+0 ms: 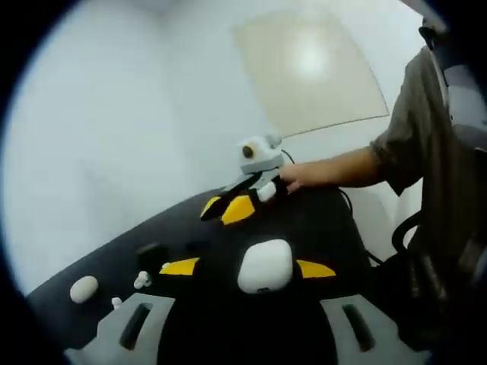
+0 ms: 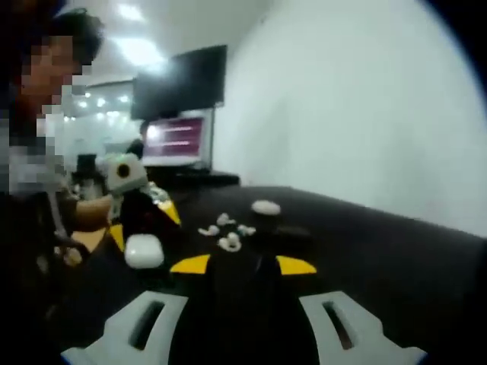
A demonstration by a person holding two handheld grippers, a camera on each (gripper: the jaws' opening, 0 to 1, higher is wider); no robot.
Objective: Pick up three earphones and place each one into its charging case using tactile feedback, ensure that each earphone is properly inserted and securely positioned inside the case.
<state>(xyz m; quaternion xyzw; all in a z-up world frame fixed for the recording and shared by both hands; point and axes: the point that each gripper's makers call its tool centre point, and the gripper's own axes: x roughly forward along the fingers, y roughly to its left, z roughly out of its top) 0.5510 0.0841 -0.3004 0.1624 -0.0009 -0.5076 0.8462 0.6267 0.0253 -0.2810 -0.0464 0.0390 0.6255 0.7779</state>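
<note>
Sitting between yellow-tipped jaws of the left gripper [image 1: 247, 268]: a closed white charging case [image 1: 265, 265], apparently being clasped, though contact at the pads hard to confirm. Lying loose toward the bench's [image 1: 319, 220] left edge: small white earphones [image 1: 141, 280], plus a second white case [image 1: 84, 288] nearer that edge. Hovering over the bench's middle: right gripper [image 2: 242, 265], jaws parted, clasping nothing, earphones just beyond its tips. Resting beside them, a dark boxy item [image 1: 151, 253], identity unclear. Judging progress as early: lid looking closed, no earphone seated, none lifted. Remaining, by this reading: opening cases, picking and inserting all three, pressing to confirm seating.
</note>
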